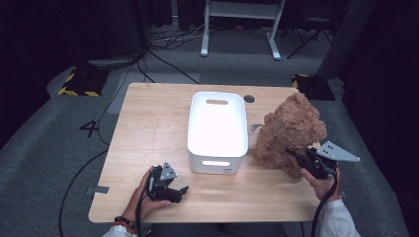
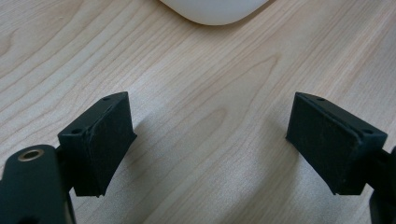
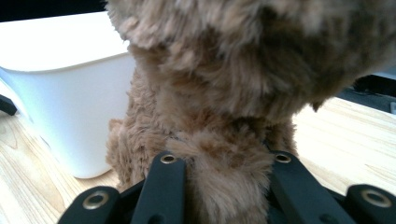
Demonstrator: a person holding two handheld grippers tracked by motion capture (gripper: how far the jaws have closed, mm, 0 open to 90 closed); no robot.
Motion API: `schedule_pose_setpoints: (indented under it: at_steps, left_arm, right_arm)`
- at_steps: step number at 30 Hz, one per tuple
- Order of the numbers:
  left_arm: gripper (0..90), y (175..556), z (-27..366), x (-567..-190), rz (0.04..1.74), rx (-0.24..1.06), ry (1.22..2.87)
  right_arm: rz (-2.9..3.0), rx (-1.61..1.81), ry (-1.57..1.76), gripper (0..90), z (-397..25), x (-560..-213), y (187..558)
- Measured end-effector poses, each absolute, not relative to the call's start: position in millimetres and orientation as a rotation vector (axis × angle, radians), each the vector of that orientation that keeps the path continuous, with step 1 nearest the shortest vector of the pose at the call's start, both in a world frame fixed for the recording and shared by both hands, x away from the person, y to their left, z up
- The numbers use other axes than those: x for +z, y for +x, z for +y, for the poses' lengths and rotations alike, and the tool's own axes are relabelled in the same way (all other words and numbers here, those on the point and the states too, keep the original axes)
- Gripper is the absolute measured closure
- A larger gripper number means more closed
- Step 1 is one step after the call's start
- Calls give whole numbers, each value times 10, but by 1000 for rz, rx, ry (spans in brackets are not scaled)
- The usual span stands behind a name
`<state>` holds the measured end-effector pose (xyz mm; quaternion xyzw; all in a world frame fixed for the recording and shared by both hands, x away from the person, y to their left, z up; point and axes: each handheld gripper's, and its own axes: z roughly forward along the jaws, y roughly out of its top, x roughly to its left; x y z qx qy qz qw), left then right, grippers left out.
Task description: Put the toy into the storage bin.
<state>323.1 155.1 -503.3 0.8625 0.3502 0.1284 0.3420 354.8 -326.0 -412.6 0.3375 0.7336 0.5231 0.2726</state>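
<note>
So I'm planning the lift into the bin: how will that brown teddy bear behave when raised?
The teddy bear looks plush, so probably light and squashy. The right tongs pinch only a tuft of fur, so its head may flop and swing. Its fuzzy pile seems unlikely to slip.

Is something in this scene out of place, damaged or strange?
Nothing stands out. The teddy bear sits beside the white bin, gripped by the right gripper. The left gripper rests open on the table.
</note>
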Motion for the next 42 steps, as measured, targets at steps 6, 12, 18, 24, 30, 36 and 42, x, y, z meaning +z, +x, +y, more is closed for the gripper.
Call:
schedule_pose_setpoints:
  at_steps: [6,12,18,24,30,36,42]
  left_arm:
    - [146,3230,1550,-5033,912,334,2242]
    - [146,3231,1551,-5033,911,334,2243]
    - [146,3231,1551,-5033,911,334,2243]
    - [146,3231,1551,-5033,911,334,2243]
    - [147,3231,1551,-5033,912,334,2242]
    - [146,3231,1551,-5033,912,334,2242]
    - [146,3231,1551,-5033,912,334,2243]
  right_arm:
    - [1961,1412,892,769,-3244,-4043,3540]
    - [1931,1425,872,769,-3224,-3890,3546]
    - [1909,1435,845,769,-3174,-3709,3549]
    - [1891,1444,821,769,-3136,-3574,3548]
    - [1870,1460,798,769,-3074,-3424,3566]
    - [1857,1475,763,769,-2970,-3261,3570]
    - [1858,1489,741,769,-2850,-3158,3597]
